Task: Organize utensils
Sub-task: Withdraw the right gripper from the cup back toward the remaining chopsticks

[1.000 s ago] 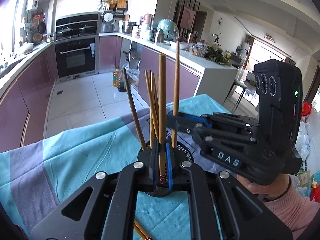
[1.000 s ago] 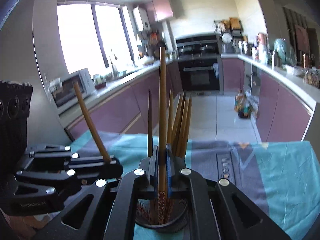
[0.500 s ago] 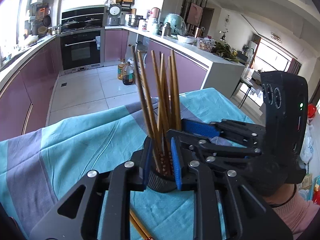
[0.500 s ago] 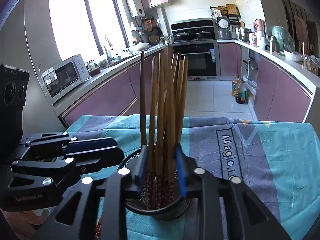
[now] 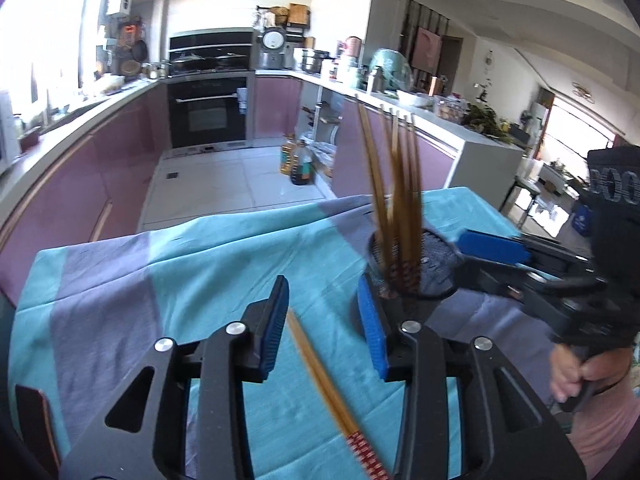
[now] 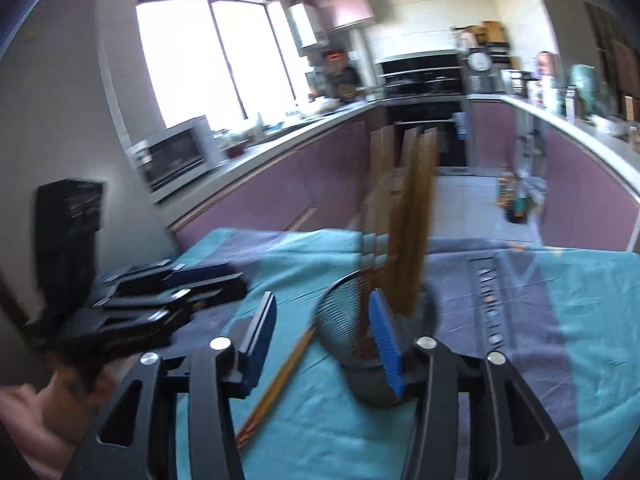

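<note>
A black mesh holder (image 5: 416,264) stands on the teal cloth with several wooden chopsticks (image 5: 396,184) upright in it. It also shows, blurred, in the right wrist view (image 6: 360,320). My left gripper (image 5: 324,328) is open and empty, just left of the holder. A loose pair of chopsticks (image 5: 324,376) lies on the cloth between its fingers. My right gripper (image 6: 324,340) is open and empty beside the holder, with the loose chopsticks (image 6: 280,376) below it. Each gripper shows in the other's view, the right one (image 5: 520,256) and the left one (image 6: 168,292).
The table is covered by a teal and purple cloth (image 5: 160,264). Purple kitchen cabinets (image 5: 80,184) and an oven (image 5: 208,112) lie beyond the table's far edge. A counter with appliances (image 5: 400,96) runs at the back right.
Both grippers have opened, letting go of the chopsticks now standing in the holder. Both have drawn back and to the left of the holder.
</note>
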The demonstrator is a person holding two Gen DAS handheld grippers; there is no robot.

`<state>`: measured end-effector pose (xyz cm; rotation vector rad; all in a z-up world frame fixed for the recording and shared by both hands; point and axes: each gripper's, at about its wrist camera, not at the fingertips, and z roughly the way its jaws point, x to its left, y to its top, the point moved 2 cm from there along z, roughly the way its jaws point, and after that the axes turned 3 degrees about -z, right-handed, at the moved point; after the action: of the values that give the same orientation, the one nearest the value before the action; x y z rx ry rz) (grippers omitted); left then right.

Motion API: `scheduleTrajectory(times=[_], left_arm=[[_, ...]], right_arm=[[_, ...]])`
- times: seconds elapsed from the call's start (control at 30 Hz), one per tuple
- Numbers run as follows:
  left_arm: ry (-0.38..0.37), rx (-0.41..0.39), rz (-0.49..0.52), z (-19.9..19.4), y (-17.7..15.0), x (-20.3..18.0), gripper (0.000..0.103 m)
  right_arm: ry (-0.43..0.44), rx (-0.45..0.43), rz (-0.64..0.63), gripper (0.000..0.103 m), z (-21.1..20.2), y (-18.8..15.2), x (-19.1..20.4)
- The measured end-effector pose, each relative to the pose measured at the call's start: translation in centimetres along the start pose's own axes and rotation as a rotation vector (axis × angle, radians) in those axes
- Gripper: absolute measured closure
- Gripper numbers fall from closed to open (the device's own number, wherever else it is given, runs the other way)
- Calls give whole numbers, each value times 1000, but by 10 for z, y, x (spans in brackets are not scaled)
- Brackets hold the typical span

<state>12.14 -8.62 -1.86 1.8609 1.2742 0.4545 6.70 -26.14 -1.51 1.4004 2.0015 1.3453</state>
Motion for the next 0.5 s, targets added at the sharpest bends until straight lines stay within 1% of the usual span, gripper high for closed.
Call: scheduleTrajectory(times=[0.07,0.17,0.2,0.23,0.3,0.37,0.43,0.5], left_arm=[[25,8,3,-3,-7,7,63],[55,22,0,-4,-19,13,58],[72,24,1,-3,-23,16,53],[86,30,1,-2,-28,19,50],[86,54,-14,2,-38,22,50],[104,73,-27,6,-46,23,48],[126,87,-45,9,-54,28,40],[145,98,-65,11,-62,33,36]], right_arm=[[20,20,-19,56,0,-9,9],[13,63,-32,56,7,-24,17],[12,86,-28,56,13,-31,18],[13,103,-22,56,19,-36,19],[13,141,-11,56,30,-46,20],[12,181,1,56,43,-56,23],[13,211,12,56,54,-63,26],[4,236,19,56,64,-68,28]])
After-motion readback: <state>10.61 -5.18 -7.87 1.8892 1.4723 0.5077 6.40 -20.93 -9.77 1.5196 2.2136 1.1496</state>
